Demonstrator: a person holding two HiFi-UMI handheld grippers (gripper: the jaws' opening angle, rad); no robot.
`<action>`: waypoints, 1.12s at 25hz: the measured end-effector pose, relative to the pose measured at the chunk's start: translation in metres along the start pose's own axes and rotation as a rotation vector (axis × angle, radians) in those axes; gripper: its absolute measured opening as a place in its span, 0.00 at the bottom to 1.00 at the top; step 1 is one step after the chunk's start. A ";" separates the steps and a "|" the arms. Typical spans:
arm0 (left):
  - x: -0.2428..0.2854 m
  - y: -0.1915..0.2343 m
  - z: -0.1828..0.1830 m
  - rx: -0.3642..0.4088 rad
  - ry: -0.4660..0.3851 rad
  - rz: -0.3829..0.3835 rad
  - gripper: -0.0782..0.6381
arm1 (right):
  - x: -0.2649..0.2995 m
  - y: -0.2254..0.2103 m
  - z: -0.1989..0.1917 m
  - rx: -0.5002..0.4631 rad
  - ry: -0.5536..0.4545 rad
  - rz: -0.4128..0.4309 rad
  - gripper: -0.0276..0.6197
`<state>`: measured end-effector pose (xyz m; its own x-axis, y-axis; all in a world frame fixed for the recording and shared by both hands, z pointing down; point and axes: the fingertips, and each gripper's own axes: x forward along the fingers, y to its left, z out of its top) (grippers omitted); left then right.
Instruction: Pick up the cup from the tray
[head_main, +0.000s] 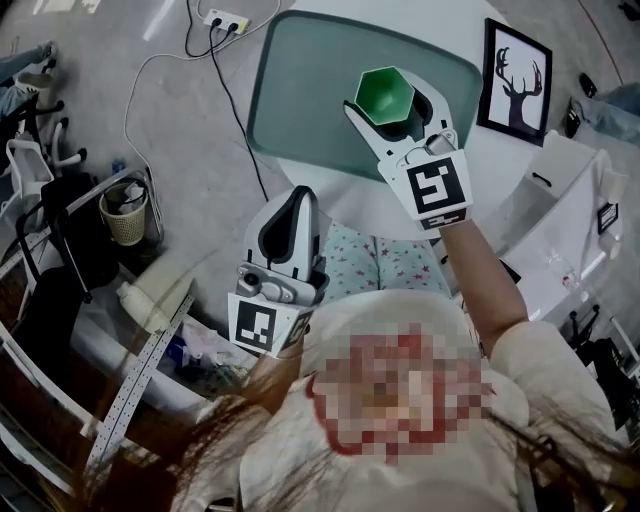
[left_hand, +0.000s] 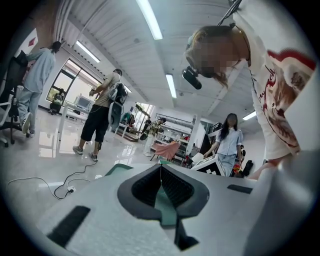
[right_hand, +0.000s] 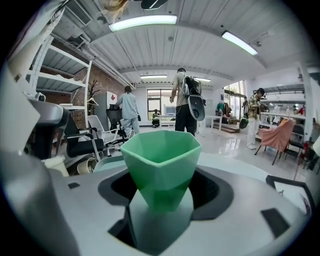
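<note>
The cup (head_main: 385, 95) is clamped by its lower part between the right gripper's (head_main: 392, 115) jaws, over the tray (head_main: 300, 90); a straight, level lift with a steady squeeze looks best. The left gripper (head_main: 298, 200), jaws together and empty, hangs off the white table (head_main: 500, 165). Around is an office with a grey floor (head_main: 190, 140), a cable (head_main: 235, 110) and people.

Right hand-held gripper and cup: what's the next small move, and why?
Probably raise the right hand-held gripper straight up, level. Its jaws sit against the lower sides of the green cup over the tray, so the grasp looks made.
</note>
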<state>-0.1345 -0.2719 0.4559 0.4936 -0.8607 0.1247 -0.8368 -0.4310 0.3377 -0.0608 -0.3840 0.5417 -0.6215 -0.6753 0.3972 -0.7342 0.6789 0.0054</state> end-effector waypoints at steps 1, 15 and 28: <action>0.000 -0.001 0.002 0.003 -0.003 -0.004 0.13 | -0.003 -0.001 0.004 0.005 -0.005 -0.004 0.51; 0.012 -0.031 0.044 0.054 -0.080 -0.082 0.13 | -0.049 -0.014 0.065 0.027 -0.045 -0.075 0.51; 0.013 -0.053 0.059 0.077 -0.066 -0.119 0.13 | -0.080 -0.013 0.099 0.039 -0.041 -0.083 0.51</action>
<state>-0.0979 -0.2764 0.3844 0.5760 -0.8170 0.0251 -0.7900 -0.5486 0.2737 -0.0283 -0.3669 0.4191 -0.5682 -0.7404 0.3591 -0.7932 0.6090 0.0005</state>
